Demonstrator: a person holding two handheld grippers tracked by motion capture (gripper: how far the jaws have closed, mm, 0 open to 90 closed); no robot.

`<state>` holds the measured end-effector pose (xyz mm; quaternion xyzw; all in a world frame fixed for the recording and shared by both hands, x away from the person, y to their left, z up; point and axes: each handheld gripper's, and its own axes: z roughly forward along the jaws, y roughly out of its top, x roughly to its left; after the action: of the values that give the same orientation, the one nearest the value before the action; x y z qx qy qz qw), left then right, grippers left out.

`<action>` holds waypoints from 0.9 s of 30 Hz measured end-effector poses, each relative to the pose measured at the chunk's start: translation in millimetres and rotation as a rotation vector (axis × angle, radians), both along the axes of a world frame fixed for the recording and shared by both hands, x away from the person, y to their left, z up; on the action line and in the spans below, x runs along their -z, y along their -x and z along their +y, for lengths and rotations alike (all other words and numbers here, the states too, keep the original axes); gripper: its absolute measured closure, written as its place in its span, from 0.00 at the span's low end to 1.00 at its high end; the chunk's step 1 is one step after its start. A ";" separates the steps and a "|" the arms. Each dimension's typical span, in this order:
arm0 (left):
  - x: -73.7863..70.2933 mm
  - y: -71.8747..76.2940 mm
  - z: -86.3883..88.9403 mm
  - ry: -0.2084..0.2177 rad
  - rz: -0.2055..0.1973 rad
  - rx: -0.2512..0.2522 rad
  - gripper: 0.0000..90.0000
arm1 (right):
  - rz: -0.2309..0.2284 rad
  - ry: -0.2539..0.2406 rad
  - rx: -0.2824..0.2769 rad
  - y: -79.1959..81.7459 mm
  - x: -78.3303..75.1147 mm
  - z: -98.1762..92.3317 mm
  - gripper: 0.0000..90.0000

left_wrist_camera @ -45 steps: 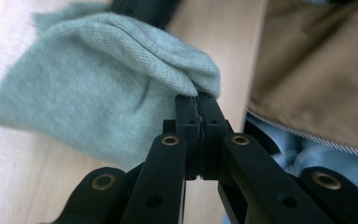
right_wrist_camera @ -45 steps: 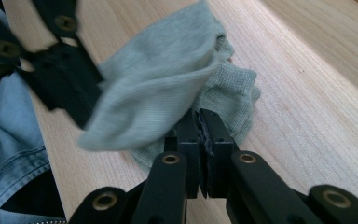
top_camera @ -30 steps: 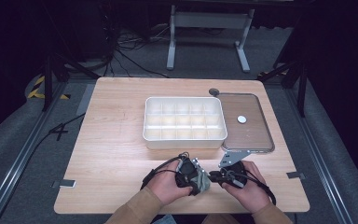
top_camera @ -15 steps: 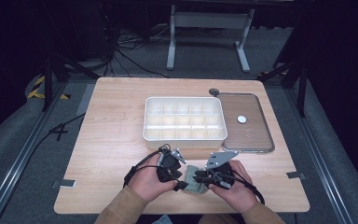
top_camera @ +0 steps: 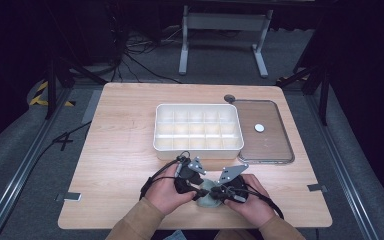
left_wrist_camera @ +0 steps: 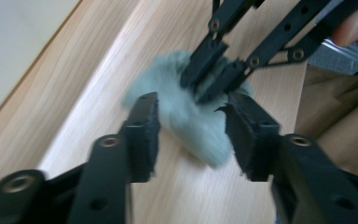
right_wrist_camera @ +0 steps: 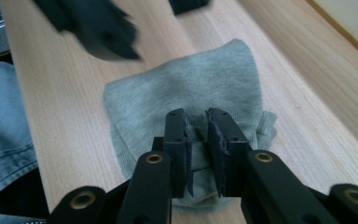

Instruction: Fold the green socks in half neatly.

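Note:
A small grey sock (top_camera: 208,196) lies flat on the wooden table (top_camera: 120,150) close to its near edge. My right gripper (right_wrist_camera: 196,128) is shut on a fold of the sock (right_wrist_camera: 186,84) and pinches its near end. From the other side, my left gripper (left_wrist_camera: 193,130) is open. Its jaws have just been closing and stand on either side of the sock (left_wrist_camera: 182,116), with its pads not pressing it. In the left gripper view the right gripper (left_wrist_camera: 212,81) bites the sock's far edge. In the high view the left gripper (top_camera: 195,190) and right gripper (top_camera: 220,192) meet over it.
A white tray (top_camera: 156,131) divided into several compartments stands beyond the hands. To its right lies a clear lid (top_camera: 275,150) with a white disc (top_camera: 259,128) on it. A dark round knob (top_camera: 229,98) sits at the lid's far corner. Blue jeans (right_wrist_camera: 4,116) show past the table's near edge.
The left gripper drew off to the left and opened, then came back around the sock. The right gripper slid slightly toward the near edge, still pinching the sock.

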<state>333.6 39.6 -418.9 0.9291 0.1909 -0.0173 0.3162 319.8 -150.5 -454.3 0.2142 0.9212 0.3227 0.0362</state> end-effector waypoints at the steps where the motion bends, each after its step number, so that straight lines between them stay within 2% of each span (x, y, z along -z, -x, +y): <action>1: 4.0 -1.8 -4.8 -0.002 -0.004 0.006 0.68 | -0.006 -0.001 -0.011 0.4 0.4 -0.1 0.87; 3: 11.0 -4.9 -9.9 -0.022 0.016 -0.005 0.72 | -0.011 -0.007 -0.021 1.4 0.9 -1.0 0.87; 5: 18.0 -7.4 -13.3 -0.093 0.009 -0.026 0.79 | -0.017 -0.018 -0.018 1.4 1.9 -2.4 0.88; 6: 19.3 -8.1 -13.8 -0.104 0.012 -0.020 0.82 | -0.021 -0.020 -0.018 2.3 1.8 -2.9 0.88; 8: 23.3 -7.9 -15.3 -0.148 0.043 -0.019 0.84 | -0.031 -0.020 -0.016 3.8 1.1 -3.8 0.88; 10: 25.4 -7.0 -15.9 -0.152 0.033 -0.014 0.85 | -0.035 -0.021 -0.007 5.5 -1.5 -6.2 0.87; 12: 26.6 -6.6 -15.7 -0.141 0.033 -0.010 0.84 | -0.030 -0.028 0.006 6.1 -4.4 -9.9 0.85; 15: 26.2 -7.6 -15.0 -0.139 0.045 -0.004 0.82 | 0.010 -0.028 0.029 4.1 -1.6 -14.2 0.88; 16: 25.6 -7.1 -14.8 -0.133 0.037 -0.004 0.80 | 0.020 -0.035 0.033 3.8 0.4 -14.3 0.89; 18: 22.6 -5.9 -14.0 -0.125 0.027 0.002 0.76 | 0.016 -0.033 0.036 3.7 1.4 -13.1 0.89; 19: 21.9 -4.0 -13.5 -0.104 0.025 -0.016 0.74 | 0.015 -0.027 0.034 3.6 1.0 -12.5 0.89; 20: 19.0 -4.5 -11.7 -0.099 0.014 -0.005 0.73 | 0.015 -0.025 0.035 3.7 0.7 -12.1 0.89; 21: 17.1 -3.4 -9.7 -0.079 0.012 -0.016 0.72 | 0.014 -0.023 0.036 3.7 0.4 -11.8 0.89; 25: 5.7 -2.1 2.1 -0.026 0.024 -0.028 0.68 | -0.003 -0.023 0.032 4.6 -5.3 -11.0 0.88; 27: 0.3 -1.2 8.5 -0.016 0.026 -0.041 0.65 | -0.010 -0.037 0.027 5.3 -10.3 -11.1 0.87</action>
<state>334.8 48.1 -419.2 0.9272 0.2143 -0.0213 0.3066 314.5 -161.6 -444.0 0.2258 0.9120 0.3399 0.0411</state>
